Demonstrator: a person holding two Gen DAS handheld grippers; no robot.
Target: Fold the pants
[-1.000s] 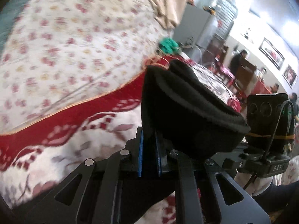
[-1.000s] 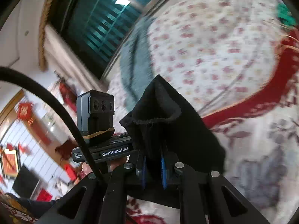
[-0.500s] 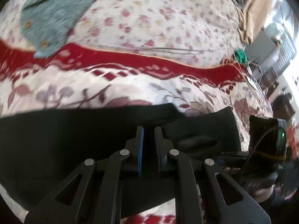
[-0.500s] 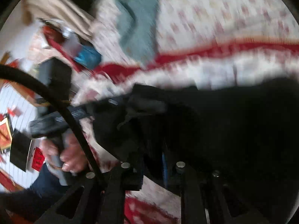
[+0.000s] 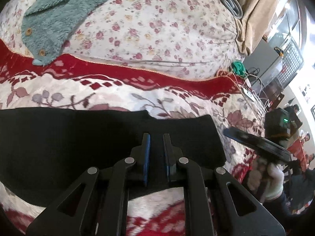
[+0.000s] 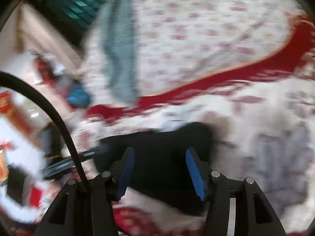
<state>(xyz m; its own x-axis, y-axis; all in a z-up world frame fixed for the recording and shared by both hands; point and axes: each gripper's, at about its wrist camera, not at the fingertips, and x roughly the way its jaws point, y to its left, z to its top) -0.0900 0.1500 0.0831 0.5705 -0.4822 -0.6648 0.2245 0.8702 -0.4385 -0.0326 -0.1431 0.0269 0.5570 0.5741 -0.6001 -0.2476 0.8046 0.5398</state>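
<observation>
The black pants lie flat on the floral red and white blanket, spread from the left edge to right of centre. My left gripper sits over their near edge; its jaws stand a narrow gap apart with black fabric between the pads. In the blurred right wrist view, my right gripper is open wide and empty just above the pants' end. The right gripper also shows in the left wrist view, beside the pants' right end.
A teal fleece garment lies on the flowered quilt behind the pants. A green bundle and cables lie at the bed's far right edge. Furniture and people stand beyond the right side.
Both grippers carried the folded pants down onto the blanket and laid them flat. The right gripper has opened and let go. The left gripper's jaws have parted slightly.
</observation>
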